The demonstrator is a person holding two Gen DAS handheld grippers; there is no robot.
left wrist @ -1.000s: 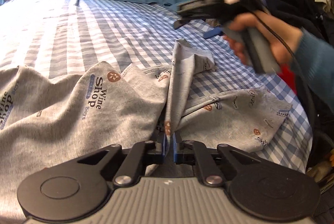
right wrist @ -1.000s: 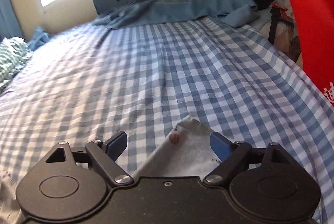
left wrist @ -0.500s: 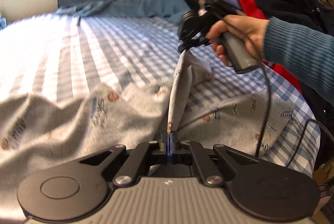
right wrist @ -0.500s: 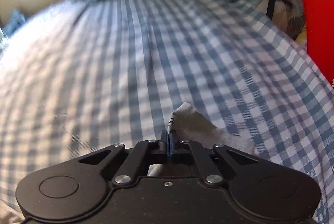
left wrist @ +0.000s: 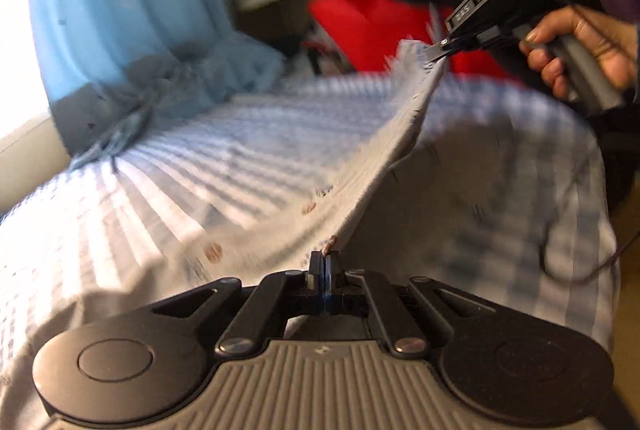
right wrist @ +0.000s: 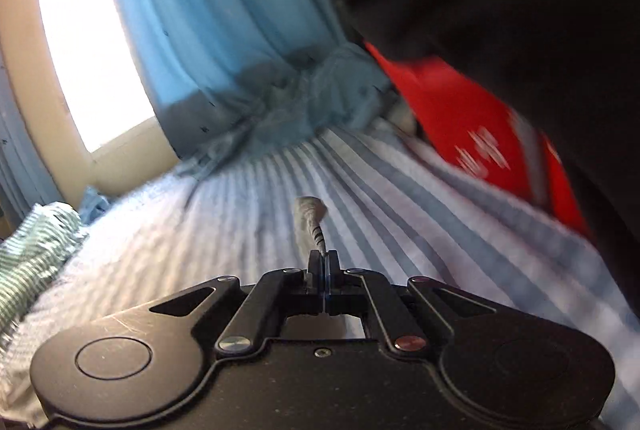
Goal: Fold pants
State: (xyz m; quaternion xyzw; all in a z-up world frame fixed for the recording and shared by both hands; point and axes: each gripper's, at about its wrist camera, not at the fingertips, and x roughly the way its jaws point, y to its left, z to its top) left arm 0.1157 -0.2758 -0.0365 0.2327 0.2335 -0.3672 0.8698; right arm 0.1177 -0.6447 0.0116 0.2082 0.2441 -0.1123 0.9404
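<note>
Grey pants [left wrist: 372, 165] are stretched taut above the checked bed [left wrist: 180, 169]. One edge is pinched in the closed left tool [left wrist: 325, 262]; the far edge is clamped in the closed right tool [left wrist: 440, 49], gripped by a hand [left wrist: 588, 45]. A red bag [right wrist: 480, 125] is seen beyond.

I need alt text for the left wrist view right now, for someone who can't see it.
Both grippers pinch grey pants and hold an edge taut above a blue-checked bed: the left gripper shut on it at the bottom, the right gripper, held by a hand, at upper right. The picture is blurred; a blue curtain hangs behind.
</note>
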